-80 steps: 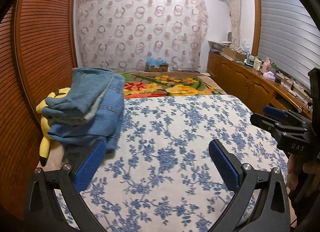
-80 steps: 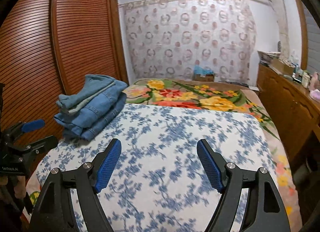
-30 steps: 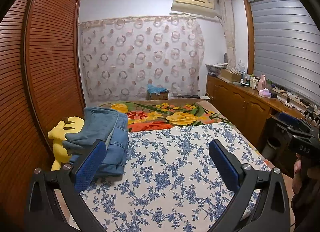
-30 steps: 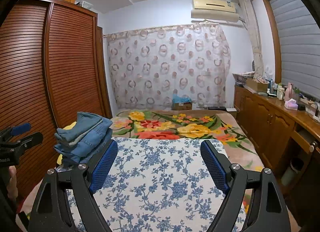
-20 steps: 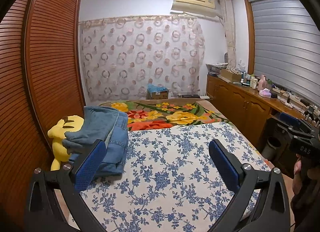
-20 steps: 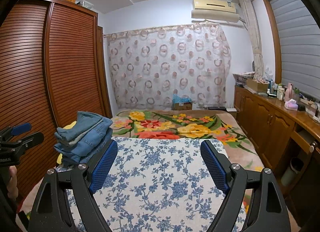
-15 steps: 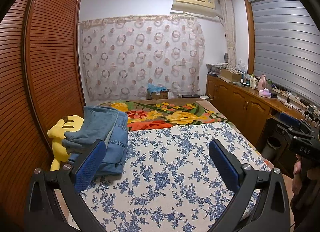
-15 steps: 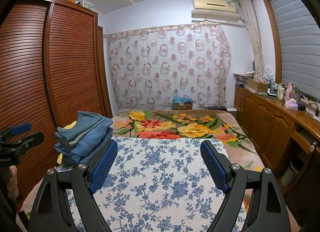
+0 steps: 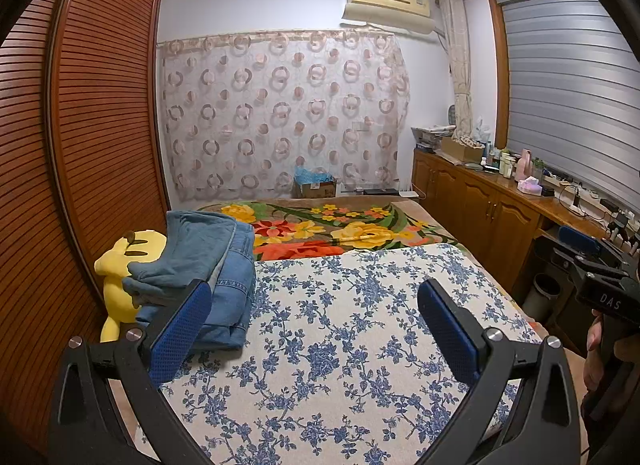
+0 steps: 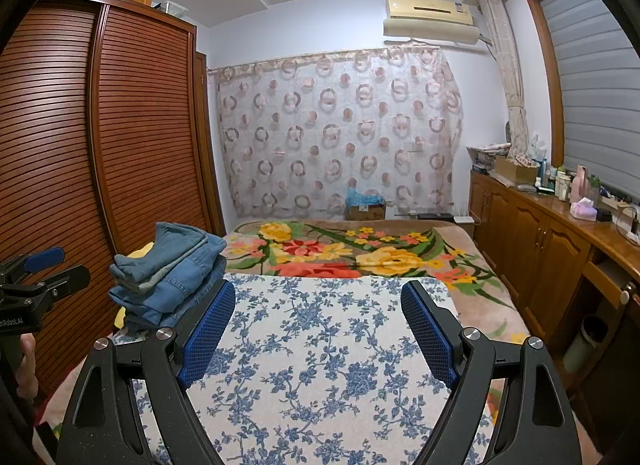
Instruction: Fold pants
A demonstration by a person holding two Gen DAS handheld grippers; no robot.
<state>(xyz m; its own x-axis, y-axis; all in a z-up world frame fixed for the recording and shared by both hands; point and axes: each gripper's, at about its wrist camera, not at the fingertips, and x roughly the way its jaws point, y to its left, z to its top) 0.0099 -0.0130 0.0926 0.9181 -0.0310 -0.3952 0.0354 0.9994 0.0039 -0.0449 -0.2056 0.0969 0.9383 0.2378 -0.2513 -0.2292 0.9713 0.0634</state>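
Note:
A stack of folded blue denim pants [image 9: 208, 265] lies at the left edge of the bed, on the blue-flowered white sheet [image 9: 340, 345]; it also shows in the right wrist view [image 10: 172, 269]. My left gripper [image 9: 314, 313] is open and empty, held back above the near part of the sheet, right of the stack. My right gripper [image 10: 318, 313] is open and empty too, above the sheet. Each gripper shows at the edge of the other's view: the right gripper's body [image 9: 596, 277] and the left gripper's body [image 10: 36, 285].
A yellow plush toy [image 9: 124, 269] sits behind the stack against the slatted wooden wardrobe [image 9: 92, 145]. A flowered blanket [image 9: 340, 229] covers the far half of the bed. Wooden cabinets [image 10: 540, 249] with clutter on top line the right wall.
Since 2.7 s ago both grippers have pulled back and tilted up from the bed, so more of the room shows. Over the last second nothing has visibly moved.

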